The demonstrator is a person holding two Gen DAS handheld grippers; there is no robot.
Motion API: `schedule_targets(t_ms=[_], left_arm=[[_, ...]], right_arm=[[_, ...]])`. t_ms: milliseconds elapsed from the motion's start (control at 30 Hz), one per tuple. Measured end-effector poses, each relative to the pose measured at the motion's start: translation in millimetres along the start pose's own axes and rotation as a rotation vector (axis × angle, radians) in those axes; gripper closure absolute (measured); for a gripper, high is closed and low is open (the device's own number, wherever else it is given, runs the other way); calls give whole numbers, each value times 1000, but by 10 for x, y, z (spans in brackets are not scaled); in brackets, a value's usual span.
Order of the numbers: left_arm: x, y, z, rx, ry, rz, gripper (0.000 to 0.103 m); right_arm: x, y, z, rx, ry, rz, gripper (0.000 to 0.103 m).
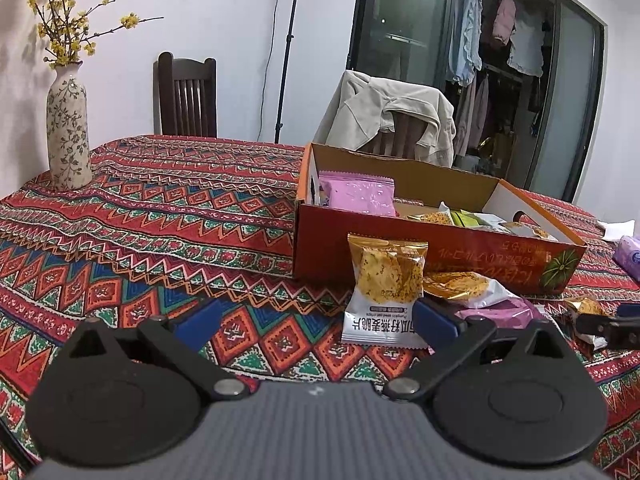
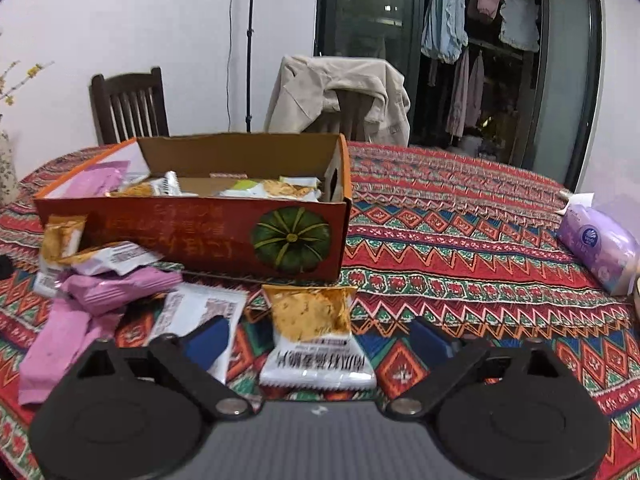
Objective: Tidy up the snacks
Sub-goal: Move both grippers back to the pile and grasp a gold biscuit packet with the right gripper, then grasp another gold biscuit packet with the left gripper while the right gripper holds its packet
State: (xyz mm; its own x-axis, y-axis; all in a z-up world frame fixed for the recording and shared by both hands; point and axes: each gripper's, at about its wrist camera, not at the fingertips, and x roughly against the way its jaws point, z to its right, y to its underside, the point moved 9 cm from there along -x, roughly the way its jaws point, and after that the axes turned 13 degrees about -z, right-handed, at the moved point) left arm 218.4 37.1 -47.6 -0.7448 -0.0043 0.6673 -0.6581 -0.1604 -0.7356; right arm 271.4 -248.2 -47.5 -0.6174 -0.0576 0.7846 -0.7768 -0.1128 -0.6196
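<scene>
Two grippers, left and right, hover with fingers apart over a counter. An orange snack box holds several packets; loose snack packets lie just before it. A cracker packet lies between the right fingers. Only the left view shows the vase; only the right shows the tissue pack.

I see a vase of yellow flowers standing on the patterned tablecloth. Behind the table are a dark chair and another draped with a beige jacket. A purple tissue pack lies at the right edge. Clothes hang beyond the glass door.
</scene>
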Motion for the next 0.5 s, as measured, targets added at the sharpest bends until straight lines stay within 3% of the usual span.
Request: schedule_targets(t_ms=[133, 233, 400, 467, 500], left_arm=[[-3, 4, 1, 0, -3, -1, 0], [-16, 10, 5, -3, -6, -7, 0], [-34, 20, 14, -8, -14, -16, 0], [-39, 24, 17, -11, -20, -17, 0], [-44, 24, 20, -13, -24, -20, 0]], right_arm=[[-217, -17, 21, -21, -15, -53, 23], [-247, -1, 24, -30, -30, -45, 25], [-219, 19, -14, -9, -44, -21, 43], [-196, 22, -42, 1, -59, -10, 58], [-192, 28, -47, 3, -55, -7, 58]])
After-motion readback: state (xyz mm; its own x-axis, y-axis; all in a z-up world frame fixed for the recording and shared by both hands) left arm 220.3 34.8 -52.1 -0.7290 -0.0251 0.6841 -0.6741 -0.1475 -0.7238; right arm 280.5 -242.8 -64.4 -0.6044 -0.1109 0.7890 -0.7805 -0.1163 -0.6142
